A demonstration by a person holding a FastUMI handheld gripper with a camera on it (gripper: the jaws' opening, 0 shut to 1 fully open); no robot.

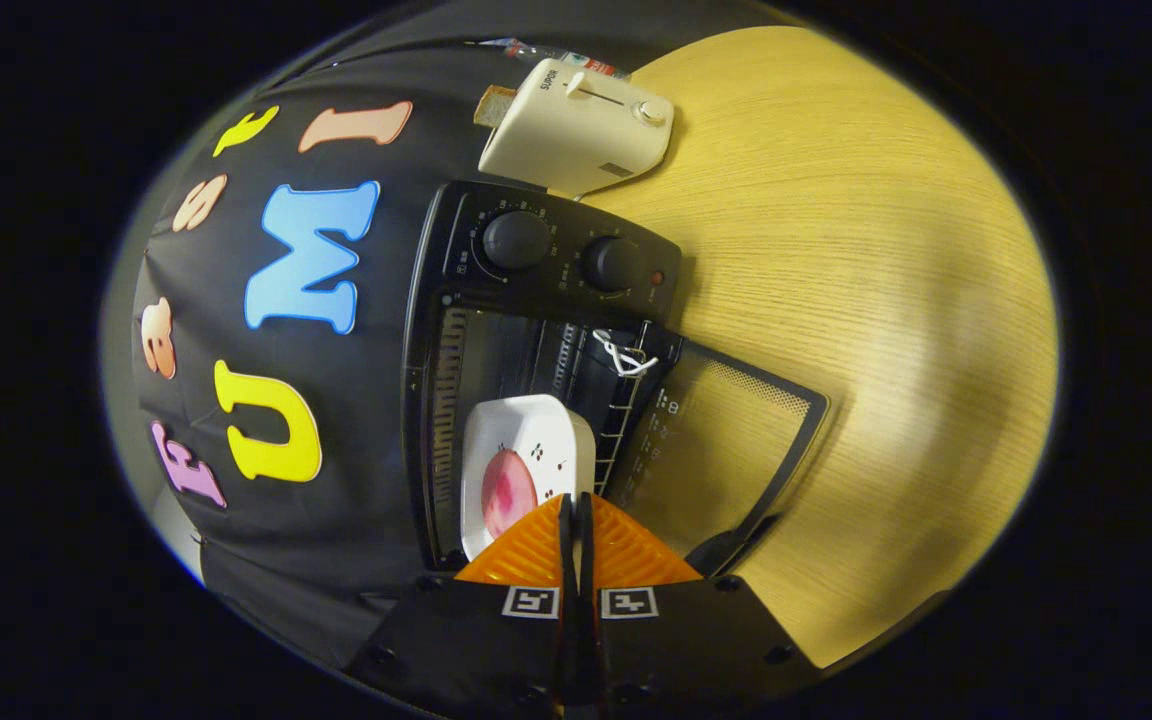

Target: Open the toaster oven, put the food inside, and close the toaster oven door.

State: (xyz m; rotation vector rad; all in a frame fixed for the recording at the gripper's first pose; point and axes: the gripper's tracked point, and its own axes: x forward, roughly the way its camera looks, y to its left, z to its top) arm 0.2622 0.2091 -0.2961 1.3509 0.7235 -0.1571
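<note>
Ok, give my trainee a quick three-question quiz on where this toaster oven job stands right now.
1. True or false: the toaster oven door is open.
2. What is the plate of food resting in?
A. the white toaster
B. the toaster oven
C. the wooden table
3. The hand-held gripper has its fingers ____ on the plate's rim.

Key: 1 true; 2 B; 3 shut.

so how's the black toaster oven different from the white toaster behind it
The toaster oven is black with two round knobs; the toaster is cream-white with a slider and one small dial. The oven's door hangs open with a plate of food inside, while the toaster has bread at its top. Both sit on the wooden table. The gripper fingers are pinched on the plate's edge.
</note>
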